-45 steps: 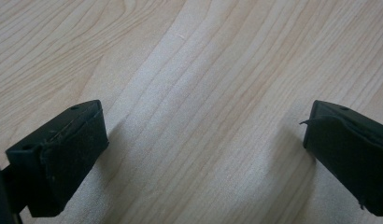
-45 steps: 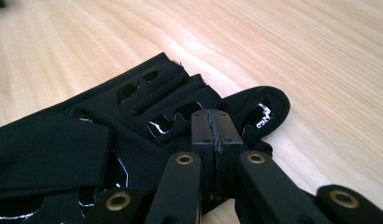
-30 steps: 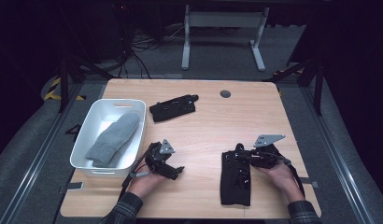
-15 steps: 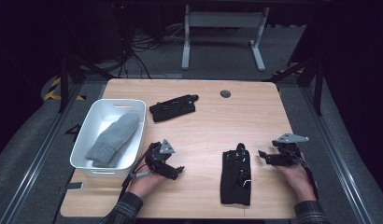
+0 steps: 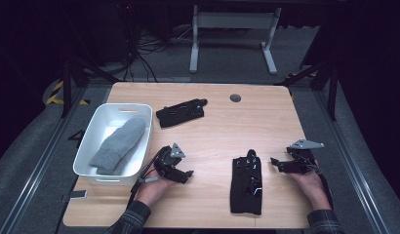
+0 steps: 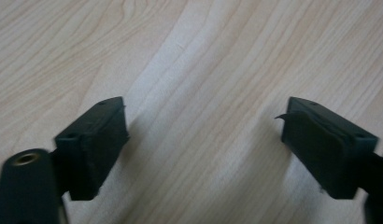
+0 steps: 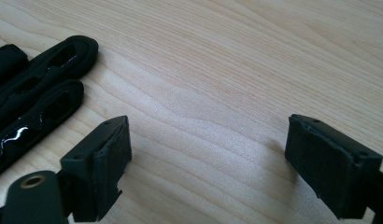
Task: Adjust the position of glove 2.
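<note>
A person sat at the wooden table with a two-jaw gripper in each hand, and a black glove lay flat and released just left of the right gripper. That gripper's jaws had just been opening; they stood wide with only bare wood between the pads, and the glove's fingers lay off to the side of them, apart from both. The left gripper, well to the left of the glove and just beside the white bin, had its jaws apart too, though they had just been closing a little, again over bare wood with nothing between them (its pads hovered close above the grain).

A second black glove lay well beyond the first, toward the far edge of the table, and a grey sock rested inside the bin.

The hazards, as it seemed from the room: the near glove was limp and perforated, so a pinch at one fingertip could lift only a flap and let the rest drag or fold. It also lay close to the near table edge, where a careless sweep by the right gripper could push it off. If it was bound for the bin, a low carry could snag it on the rim.
</note>
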`<act>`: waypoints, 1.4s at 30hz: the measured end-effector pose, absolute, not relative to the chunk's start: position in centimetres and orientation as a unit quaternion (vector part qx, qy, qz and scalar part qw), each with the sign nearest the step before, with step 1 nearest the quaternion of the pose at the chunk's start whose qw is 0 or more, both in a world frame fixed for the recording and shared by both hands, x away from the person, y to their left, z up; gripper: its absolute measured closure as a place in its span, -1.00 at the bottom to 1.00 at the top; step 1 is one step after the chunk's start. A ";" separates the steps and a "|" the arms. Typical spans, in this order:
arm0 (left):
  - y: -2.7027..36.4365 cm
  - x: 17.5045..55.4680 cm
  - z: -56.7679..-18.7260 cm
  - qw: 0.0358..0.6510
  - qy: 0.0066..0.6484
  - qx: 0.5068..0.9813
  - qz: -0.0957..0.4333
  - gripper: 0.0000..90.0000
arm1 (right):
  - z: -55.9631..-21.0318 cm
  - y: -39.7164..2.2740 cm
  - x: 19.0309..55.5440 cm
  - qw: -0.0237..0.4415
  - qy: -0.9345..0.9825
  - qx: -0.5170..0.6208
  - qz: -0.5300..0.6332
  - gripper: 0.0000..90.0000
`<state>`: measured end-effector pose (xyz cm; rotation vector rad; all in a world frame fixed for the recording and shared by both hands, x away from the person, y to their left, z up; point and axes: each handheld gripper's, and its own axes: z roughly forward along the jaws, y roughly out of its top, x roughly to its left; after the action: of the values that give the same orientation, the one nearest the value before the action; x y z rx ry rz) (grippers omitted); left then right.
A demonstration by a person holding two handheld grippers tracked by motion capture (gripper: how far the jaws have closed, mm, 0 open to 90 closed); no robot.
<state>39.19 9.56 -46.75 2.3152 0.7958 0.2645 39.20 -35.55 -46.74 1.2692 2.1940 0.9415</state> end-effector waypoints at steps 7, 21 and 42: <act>9.4 41.1 -45.5 0.338 0.334 0.876 0.085 0.24 | -46.7 -35.6 39.2 0.217 0.792 0.457 0.340 -0.66; 7.9 46.4 -43.3 0.348 0.358 0.861 0.095 1.00 | -46.7 -35.6 39.2 0.214 0.793 0.455 0.343 -0.65; 8.6 56.5 -44.0 0.327 0.434 0.826 0.152 1.00 | -46.7 -35.6 39.2 0.212 0.795 0.453 0.343 -0.65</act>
<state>56.47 8.57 -43.95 2.1628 1.1366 0.3986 39.19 -35.56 -46.74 1.2589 2.2069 0.9528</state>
